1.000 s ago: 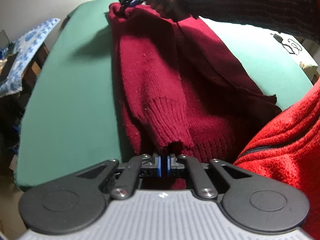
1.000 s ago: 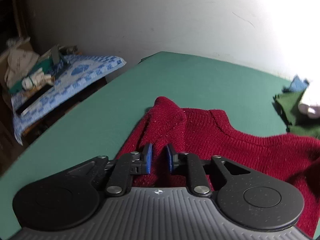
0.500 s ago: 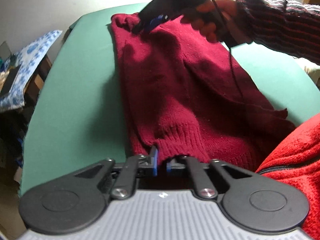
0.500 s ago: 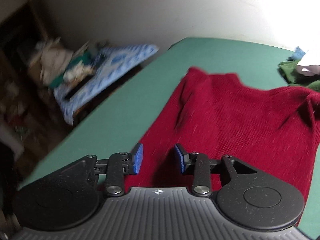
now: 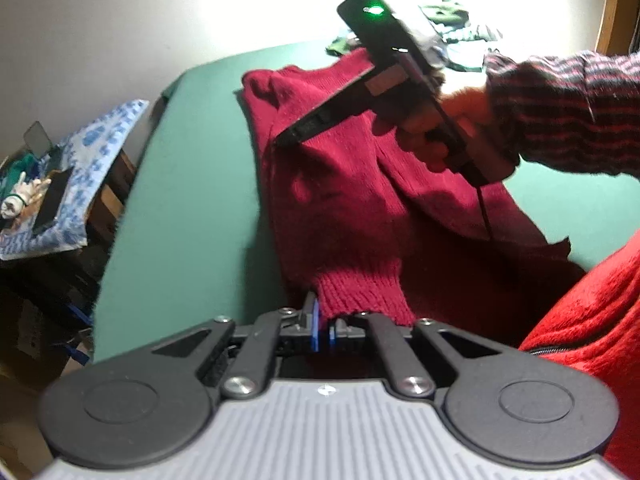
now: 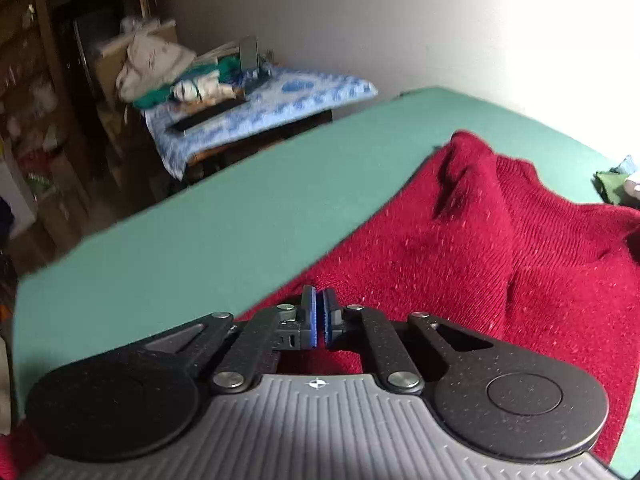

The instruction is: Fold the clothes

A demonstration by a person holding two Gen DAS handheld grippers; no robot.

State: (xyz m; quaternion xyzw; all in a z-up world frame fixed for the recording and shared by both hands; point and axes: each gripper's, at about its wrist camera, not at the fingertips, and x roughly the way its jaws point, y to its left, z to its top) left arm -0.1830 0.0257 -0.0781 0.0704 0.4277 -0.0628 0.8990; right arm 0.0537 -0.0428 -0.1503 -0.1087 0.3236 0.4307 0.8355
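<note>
Green table, sweater cuff in left gripper

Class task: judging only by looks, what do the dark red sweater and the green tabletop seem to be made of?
Dark red sweater: probably wool or acrylic knit, matte and slightly fuzzy; ribbed cuff and stitch rows show. Green tabletop: looks like felt or foam mat, flat matte, no sheen; cannot tell which.

Dark red sweater, green table, striped sleeve.

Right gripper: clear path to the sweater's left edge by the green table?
Probably yes. The right gripper hovers shut over the red sweater, with that edge just ahead and nothing on the green table beside it.
</note>
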